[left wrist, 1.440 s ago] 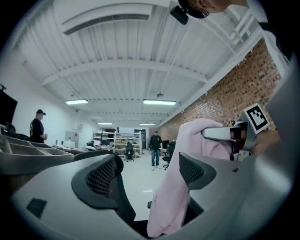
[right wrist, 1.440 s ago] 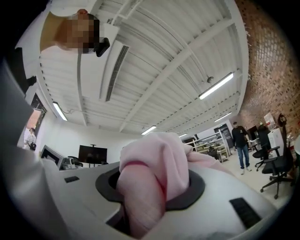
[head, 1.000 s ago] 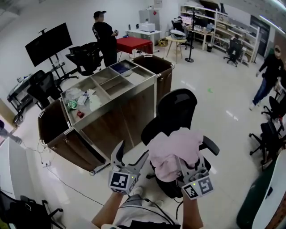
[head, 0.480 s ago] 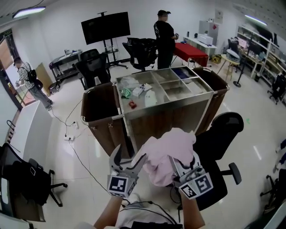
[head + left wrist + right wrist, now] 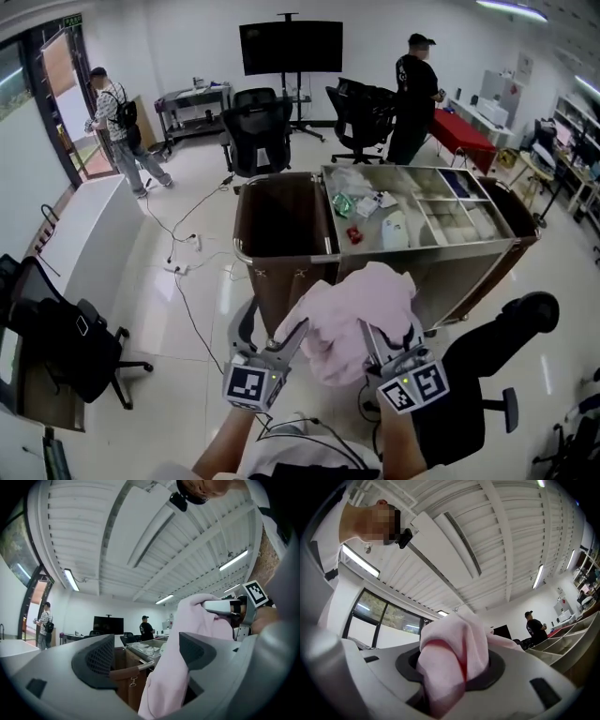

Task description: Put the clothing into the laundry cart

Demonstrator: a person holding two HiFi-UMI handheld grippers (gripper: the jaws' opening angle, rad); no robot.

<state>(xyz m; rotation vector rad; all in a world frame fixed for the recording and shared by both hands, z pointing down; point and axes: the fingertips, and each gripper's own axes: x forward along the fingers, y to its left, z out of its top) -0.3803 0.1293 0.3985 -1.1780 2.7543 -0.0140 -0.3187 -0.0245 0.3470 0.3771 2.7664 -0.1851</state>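
The pink clothing (image 5: 361, 314) bunches over the right tool (image 5: 382, 336), whose closed jaws clamp it and are buried in its folds. The left tool (image 5: 272, 326) gapes open beside it, the laundry cart (image 5: 281, 255) just beyond.

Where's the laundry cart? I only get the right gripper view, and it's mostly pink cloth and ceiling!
Observer: The head view shows the laundry cart straight ahead, with its brown bin open at the top.
Operator: Is my other gripper squeezing the cloth too?
Observer: No. The left gripper has its jaws wide apart. The pink clothing only hangs against one of them.
Operator: Is anything near me I could bump?
Observer: A black office chair stands to your right, close to the cart's steel side.
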